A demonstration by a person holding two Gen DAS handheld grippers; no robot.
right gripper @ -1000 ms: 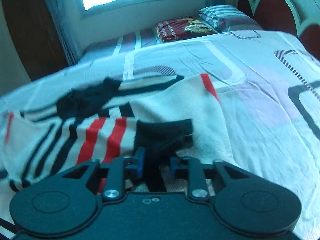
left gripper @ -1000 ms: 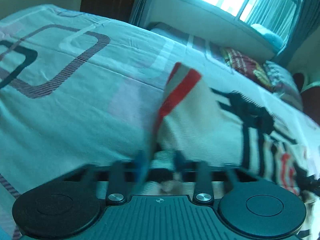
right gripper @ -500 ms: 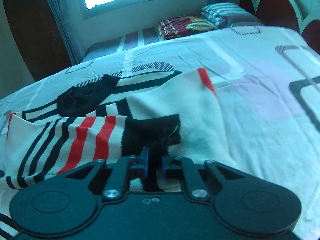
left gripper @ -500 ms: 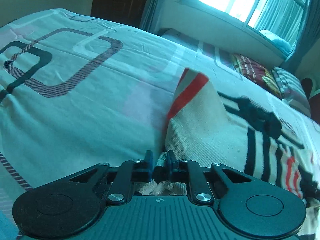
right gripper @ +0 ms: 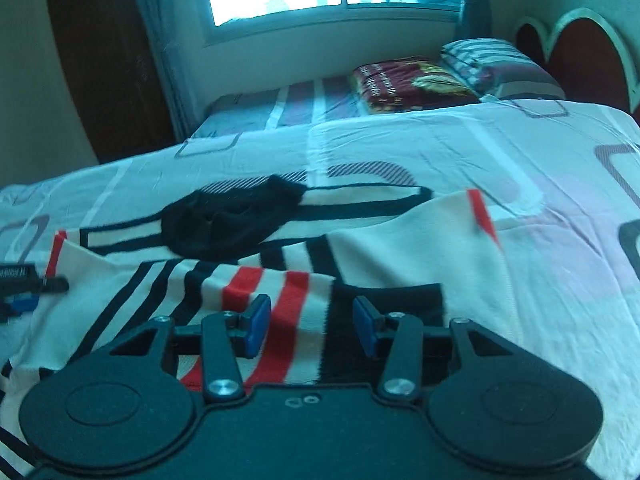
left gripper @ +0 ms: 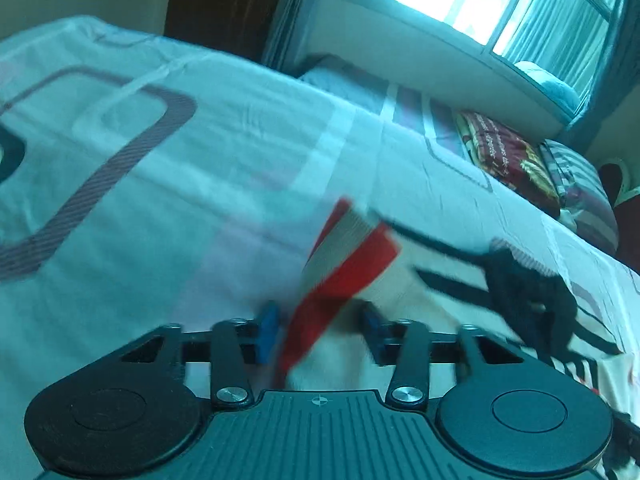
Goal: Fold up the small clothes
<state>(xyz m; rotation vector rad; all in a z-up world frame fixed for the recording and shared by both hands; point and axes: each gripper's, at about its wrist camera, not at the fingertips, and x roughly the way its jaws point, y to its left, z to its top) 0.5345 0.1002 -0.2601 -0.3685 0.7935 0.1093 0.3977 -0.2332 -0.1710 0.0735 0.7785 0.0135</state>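
Observation:
A cream knit garment with black and red stripes and a black collar lies on the bed, its near part folded over. My right gripper is open just above the folded striped edge, holding nothing. My left gripper is open over the garment's red-striped corner, which lies between the pads; the view is blurred. The left gripper's tip shows at the left edge of the right wrist view.
The patterned bedsheet covers the bed. Pillows and a dark red folded blanket lie at the far end under the window. A red headboard stands at the right.
Both grippers were shut on the garment half a second ago; now both have opened and let go. The cloth has dropped onto the bed, folded.

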